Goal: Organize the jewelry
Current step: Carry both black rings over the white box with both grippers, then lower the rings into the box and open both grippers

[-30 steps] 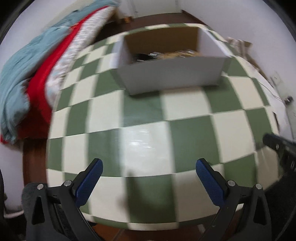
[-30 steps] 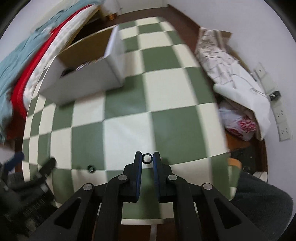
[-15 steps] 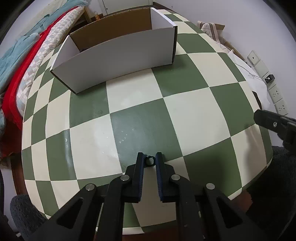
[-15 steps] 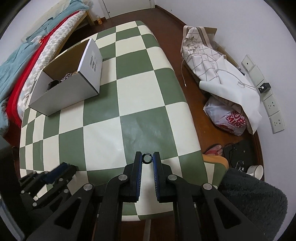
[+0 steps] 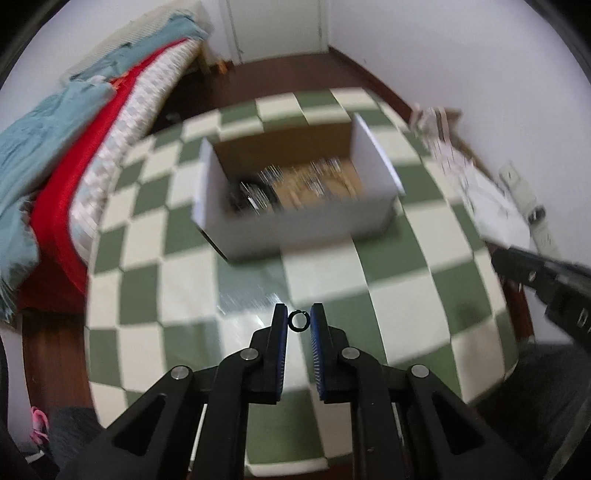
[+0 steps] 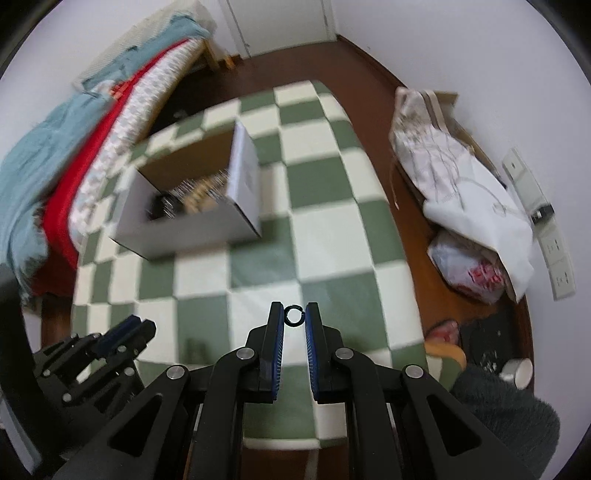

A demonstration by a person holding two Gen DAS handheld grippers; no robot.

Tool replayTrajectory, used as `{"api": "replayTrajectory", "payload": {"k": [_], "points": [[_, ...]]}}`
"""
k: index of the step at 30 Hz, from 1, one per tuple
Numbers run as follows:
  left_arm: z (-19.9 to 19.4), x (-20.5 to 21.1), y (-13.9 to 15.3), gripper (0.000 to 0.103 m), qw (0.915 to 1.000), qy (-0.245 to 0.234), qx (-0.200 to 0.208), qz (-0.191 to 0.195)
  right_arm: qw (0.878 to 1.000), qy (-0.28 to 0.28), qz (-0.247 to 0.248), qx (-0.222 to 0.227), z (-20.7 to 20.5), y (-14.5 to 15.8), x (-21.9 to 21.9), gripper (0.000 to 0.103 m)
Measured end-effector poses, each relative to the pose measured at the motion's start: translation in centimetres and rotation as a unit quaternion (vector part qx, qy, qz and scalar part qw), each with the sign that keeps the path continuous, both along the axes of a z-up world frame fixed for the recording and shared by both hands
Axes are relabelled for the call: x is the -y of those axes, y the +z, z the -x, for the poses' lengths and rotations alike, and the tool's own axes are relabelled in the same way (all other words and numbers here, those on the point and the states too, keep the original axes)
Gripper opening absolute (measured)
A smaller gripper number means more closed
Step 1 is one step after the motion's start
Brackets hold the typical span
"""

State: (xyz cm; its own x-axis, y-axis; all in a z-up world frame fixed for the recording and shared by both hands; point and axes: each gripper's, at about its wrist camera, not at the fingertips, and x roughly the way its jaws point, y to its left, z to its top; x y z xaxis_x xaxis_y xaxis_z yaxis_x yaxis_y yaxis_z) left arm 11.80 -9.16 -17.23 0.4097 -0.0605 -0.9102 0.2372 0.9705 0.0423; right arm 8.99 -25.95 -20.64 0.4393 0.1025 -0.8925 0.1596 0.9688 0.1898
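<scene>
My left gripper (image 5: 298,318) is shut on a small black ring (image 5: 298,320) and holds it above the green and cream checkered table (image 5: 406,302). My right gripper (image 6: 294,314) is shut on another small black ring (image 6: 294,316) above the table's near edge. An open cardboard box (image 5: 295,195) with several pieces of jewelry in it stands on the far part of the table; it also shows in the right wrist view (image 6: 192,214). The left gripper shows at the lower left of the right wrist view (image 6: 122,332).
A bed with red and blue bedding (image 5: 74,147) runs along the table's left side. White cloth and plastic bags (image 6: 469,221) lie on the floor to the right, near wall sockets (image 6: 554,243). A door (image 5: 277,29) is at the back.
My left gripper closed on a black ring on the table and lifted it toward the box. My right gripper stayed shut on its ring and rose with it.
</scene>
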Motion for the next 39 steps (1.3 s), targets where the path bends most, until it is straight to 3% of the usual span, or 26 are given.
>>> {"api": "replayTrajectory", "payload": {"k": [4,10,19,31,34,36,38,39], "points": [[-3.2,-1.6,3.2,0.010,0.9993,0.022,0.030,0.004,0.999,0.020,-0.004,0.027,-3.3,2.8,-1.6,0.012],[-8.1,-2.9,4.6,0.010,0.9981,0.043,0.044,-0.005,0.998,0.048,-0.002,0.039,-9.3,4.6,-4.0,0.012],[-12.5,-3.4,3.0,0.010,0.9986,0.051,0.015,-0.001,0.998,0.066,0.007,0.007,-15.5,2.8,-5.4,0.012],[-13.6,-2.9,2.5,0.014,0.9983,0.056,-0.006,0.015,0.997,0.073,-0.023,-0.019,-17.2,1.0,-5.0,0.014],[-13.6,-3.2,2.8,0.014,0.9976,0.066,-0.010,0.016,0.997,0.070,-0.025,-0.019,-17.0,1.3,-4.7,0.031],[-13.5,-3.4,3.0,0.015,0.9974,0.070,-0.007,0.017,0.997,0.067,-0.018,-0.019,-16.8,1.5,-4.6,0.049],[-13.2,-3.6,3.3,0.032,0.9970,0.076,-0.001,0.013,0.998,0.063,-0.012,-0.019,-16.5,1.8,-4.5,0.060],[-13.1,-3.8,3.6,0.051,0.9967,0.080,0.004,0.012,0.998,0.059,-0.004,-0.020,-16.3,1.9,-4.5,0.067]]}}
